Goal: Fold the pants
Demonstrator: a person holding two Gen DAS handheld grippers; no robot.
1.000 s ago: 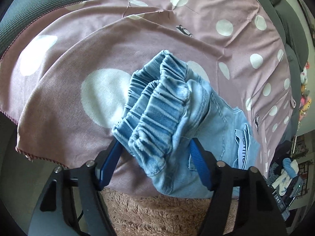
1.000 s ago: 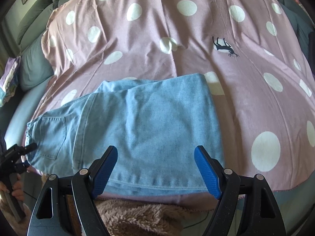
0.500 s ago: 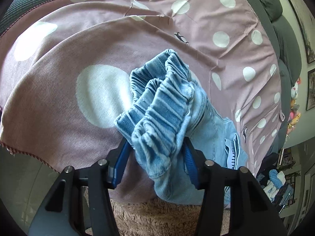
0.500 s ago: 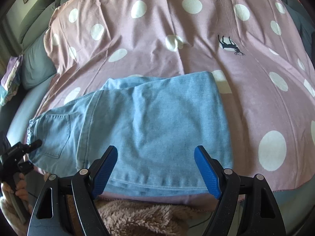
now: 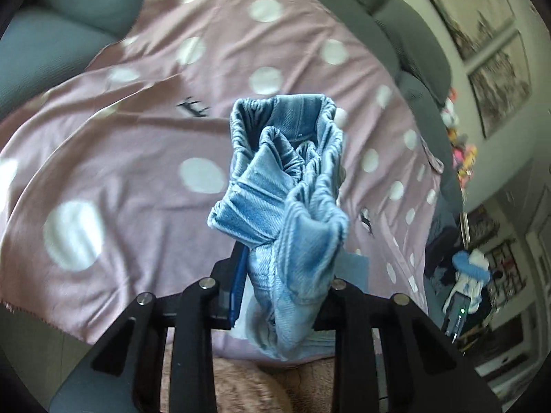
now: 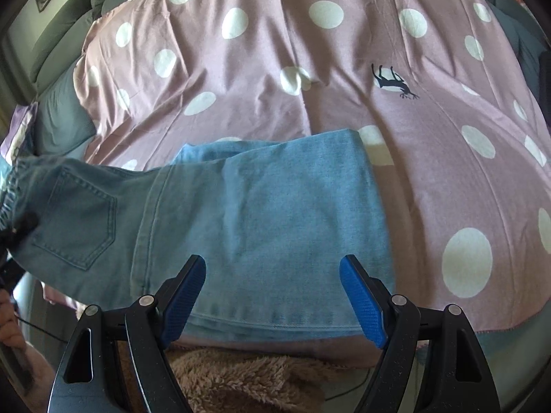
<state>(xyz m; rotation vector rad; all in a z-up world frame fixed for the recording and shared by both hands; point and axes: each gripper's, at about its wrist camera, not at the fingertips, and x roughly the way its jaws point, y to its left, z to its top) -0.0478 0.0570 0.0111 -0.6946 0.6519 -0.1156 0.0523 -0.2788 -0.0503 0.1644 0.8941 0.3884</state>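
Light blue denim pants lie on a pink polka-dot sheet, legs folded over, back pocket toward the left. In the left wrist view the elastic waistband is bunched upright between the jaws of my left gripper. Those jaws are closing and pinch the denim, which hangs lifted off the sheet. One blue pad shows; the other is hidden behind the cloth. My right gripper stands open just above the folded leg part near the front hem, nothing between its fingers. At the right wrist view's far left, the left gripper holds the raised waist end.
The sheet covers a grey sofa with back cushions. Fluffy beige fabric lies below the sheet's front edge. Framed pictures, toys and cluttered items are off to the right. A person's hand shows at the lower left.
My left gripper's jaws narrowed onto the waistband, then rose and tilted up, lifting the waist end off the sheet. The right gripper has not moved.
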